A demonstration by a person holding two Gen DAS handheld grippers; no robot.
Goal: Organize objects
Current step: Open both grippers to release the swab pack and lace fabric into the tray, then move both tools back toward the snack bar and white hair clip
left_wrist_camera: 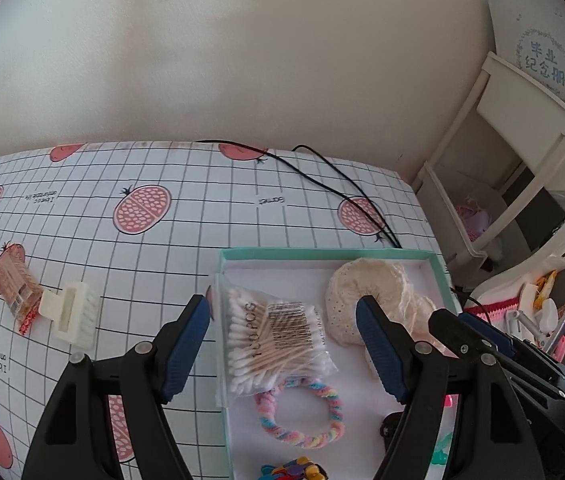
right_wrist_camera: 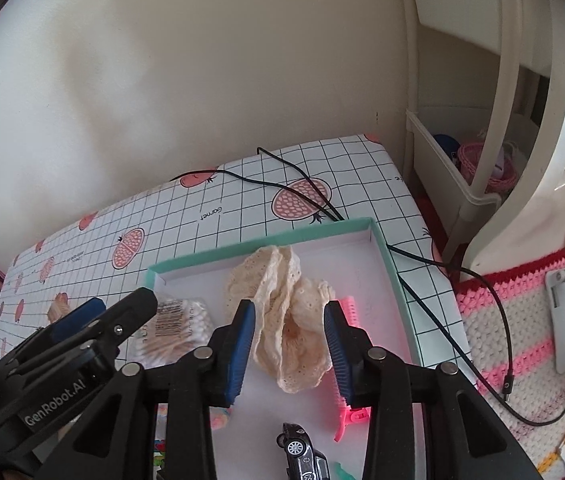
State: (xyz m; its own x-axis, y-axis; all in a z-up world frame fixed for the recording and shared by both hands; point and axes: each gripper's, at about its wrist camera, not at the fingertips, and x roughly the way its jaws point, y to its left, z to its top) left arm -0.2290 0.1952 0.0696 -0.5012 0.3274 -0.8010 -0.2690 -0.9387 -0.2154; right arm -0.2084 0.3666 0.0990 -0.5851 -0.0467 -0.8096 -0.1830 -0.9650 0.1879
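A teal-rimmed white tray (left_wrist_camera: 322, 254) lies on the grid-patterned tablecloth. A bag of cotton swabs (left_wrist_camera: 278, 340) rests over the tray's left rim, and my left gripper (left_wrist_camera: 284, 304) hangs open above it, one finger on each side. A rainbow hair tie (left_wrist_camera: 302, 420) lies just behind the bag. In the right wrist view a crumpled cream lace scrunchie (right_wrist_camera: 286, 332) sits in the tray (right_wrist_camera: 382, 248) between the spread fingers of my open right gripper (right_wrist_camera: 290, 306). A pink hair clip (right_wrist_camera: 350, 416) and a dark toy car (right_wrist_camera: 302, 452) lie near the right finger.
A white brush (left_wrist_camera: 72, 314) and a toothpick packet (left_wrist_camera: 16, 284) lie on the cloth left of the tray. A black cable (right_wrist_camera: 462, 352) runs past the tray's far right corner. A white shelf rack (right_wrist_camera: 442, 168) and a pink crocheted mat (right_wrist_camera: 514, 344) stand to the right.
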